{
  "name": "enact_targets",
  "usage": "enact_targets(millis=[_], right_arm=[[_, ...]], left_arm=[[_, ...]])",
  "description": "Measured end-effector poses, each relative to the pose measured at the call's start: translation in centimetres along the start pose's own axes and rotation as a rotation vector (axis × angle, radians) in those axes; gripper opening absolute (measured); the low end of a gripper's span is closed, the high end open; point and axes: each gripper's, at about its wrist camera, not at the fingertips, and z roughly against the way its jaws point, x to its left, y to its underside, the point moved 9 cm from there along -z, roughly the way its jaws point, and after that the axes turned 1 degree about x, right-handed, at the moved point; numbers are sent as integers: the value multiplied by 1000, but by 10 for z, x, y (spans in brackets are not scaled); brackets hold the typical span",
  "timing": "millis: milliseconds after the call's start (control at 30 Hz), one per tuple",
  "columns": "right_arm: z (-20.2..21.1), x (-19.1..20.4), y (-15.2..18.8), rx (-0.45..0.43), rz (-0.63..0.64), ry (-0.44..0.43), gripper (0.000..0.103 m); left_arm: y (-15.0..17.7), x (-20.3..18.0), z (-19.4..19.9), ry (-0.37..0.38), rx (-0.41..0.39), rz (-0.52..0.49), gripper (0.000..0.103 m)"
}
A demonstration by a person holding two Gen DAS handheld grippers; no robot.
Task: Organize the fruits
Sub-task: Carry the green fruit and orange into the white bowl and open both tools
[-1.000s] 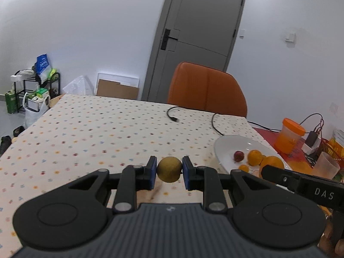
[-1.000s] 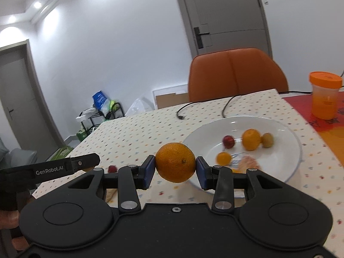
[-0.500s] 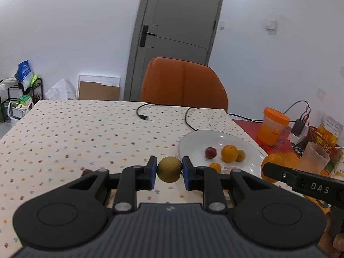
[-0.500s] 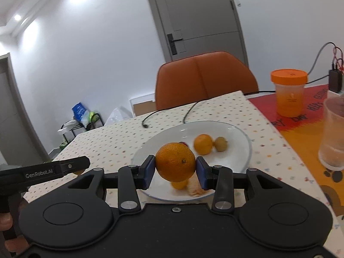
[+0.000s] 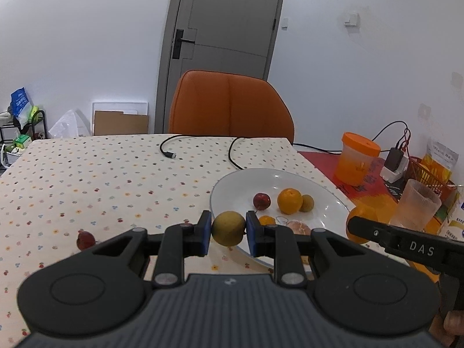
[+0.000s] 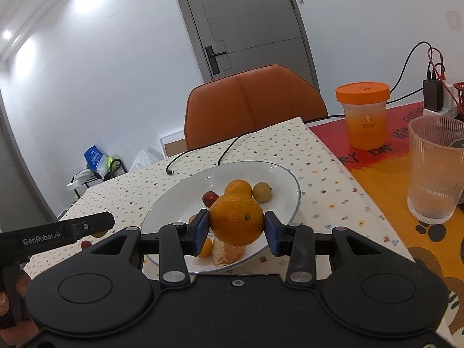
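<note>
Orange [image 6: 236,219] in R gripper [image 6: 236,232], prob. over plate [image 6: 293,200].

- Round white ceramic-looking plate [image 6: 285,178], frame centre: glossy, smooth.
- Cream dotted cloth on the tabletop [image 5: 95,179]: matt.
- Large orange citrus [image 6: 236,223] in the tongs: pitted, slight sheen.
- Ribbed clear tumbler [image 6: 435,171], right edge: frosted.
- Orange padded chair back [image 5: 229,104]: smooth, leather-like.
- Black tongs [image 5: 228,229]: matt plastic.
</note>
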Motion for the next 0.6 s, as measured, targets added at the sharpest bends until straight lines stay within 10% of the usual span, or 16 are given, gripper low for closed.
enact_targets(millis=[600], right_arm=[[3,-15,-1,-26,-21,-4,50]], left_arm=[[-1,-27,-21,28,12,-31,24]])
